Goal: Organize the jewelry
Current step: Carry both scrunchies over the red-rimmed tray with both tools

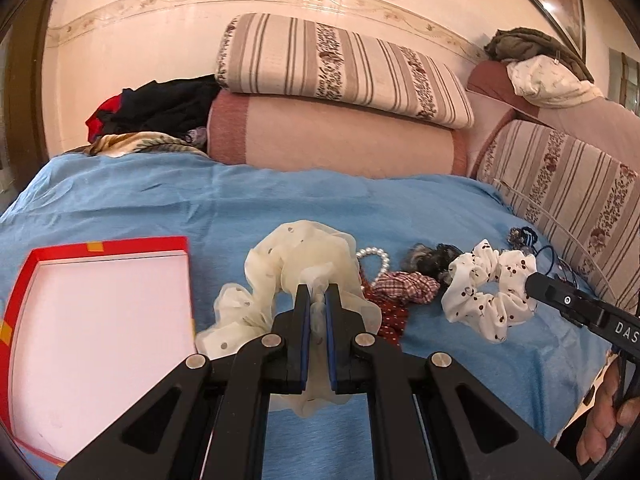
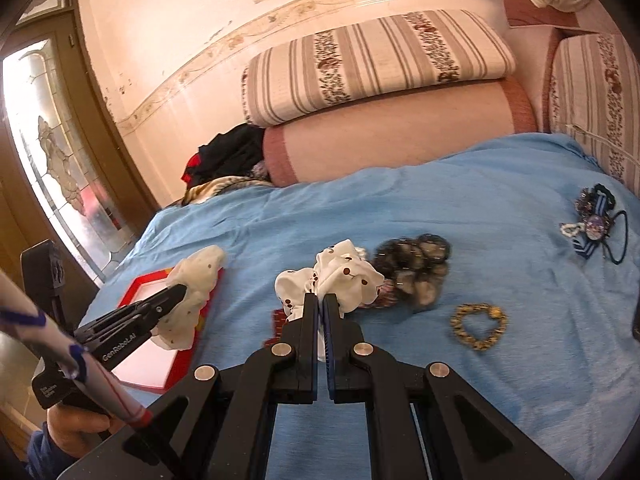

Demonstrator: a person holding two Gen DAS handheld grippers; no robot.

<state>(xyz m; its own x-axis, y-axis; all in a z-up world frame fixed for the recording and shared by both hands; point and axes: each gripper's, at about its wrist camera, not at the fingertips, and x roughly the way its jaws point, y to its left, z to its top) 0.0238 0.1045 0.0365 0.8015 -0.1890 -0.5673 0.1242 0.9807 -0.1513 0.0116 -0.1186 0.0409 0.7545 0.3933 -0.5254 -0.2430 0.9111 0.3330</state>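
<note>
Only the right wrist view shows a gold beaded heart-shaped bracelet (image 2: 479, 326) on the blue bedsheet (image 2: 460, 208) and a cluster of dark hair ties (image 2: 596, 220) farther right. Only the left wrist view shows a white pearl bracelet (image 1: 374, 258) and a red checked scrunchie (image 1: 400, 286). The left gripper (image 1: 318, 306) has its fingers clamped on a sheer cream polka-dot scrunchie (image 1: 304, 264), beside a shallow red box (image 1: 24, 280). The right gripper (image 2: 320, 306) has its fingers pressed together on a white cherry-print scrunchie (image 2: 344, 276), lifted near a dark mottled scrunchie (image 2: 416, 268).
</note>
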